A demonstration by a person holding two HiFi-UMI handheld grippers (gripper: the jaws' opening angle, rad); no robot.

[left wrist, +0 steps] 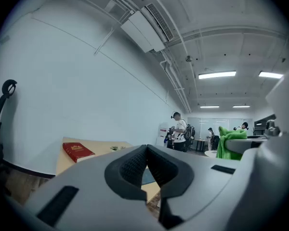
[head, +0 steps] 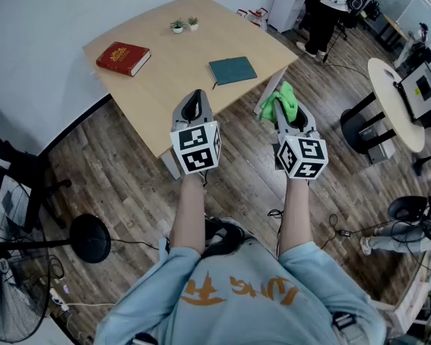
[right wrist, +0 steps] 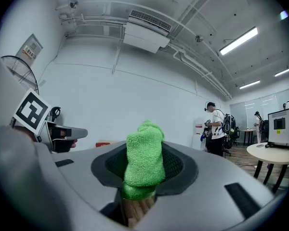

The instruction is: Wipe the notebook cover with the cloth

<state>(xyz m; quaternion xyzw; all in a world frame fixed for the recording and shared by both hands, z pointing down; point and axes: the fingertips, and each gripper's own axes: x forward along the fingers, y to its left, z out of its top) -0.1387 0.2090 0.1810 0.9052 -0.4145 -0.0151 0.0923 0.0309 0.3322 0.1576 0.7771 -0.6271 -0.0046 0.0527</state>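
A dark teal notebook (head: pixel 232 70) lies flat near the right edge of the light wood table (head: pixel 165 77). My right gripper (head: pixel 286 112) is shut on a green cloth (head: pixel 280 103), held in the air off the table's right side; the cloth (right wrist: pixel 144 159) fills the jaws in the right gripper view. My left gripper (head: pixel 195 106) hovers over the table's front edge, jaws shut with nothing between them (left wrist: pixel 147 170). Both grippers are short of the notebook and apart from it.
A red book (head: pixel 123 57) lies at the table's left end, two small potted plants (head: pixel 184 25) at the far edge. A fan and stand (head: pixel 29 264) sit on the floor at left, a round white table (head: pixel 391 103) with a monitor at right. People stand at the far right (head: pixel 330 6).
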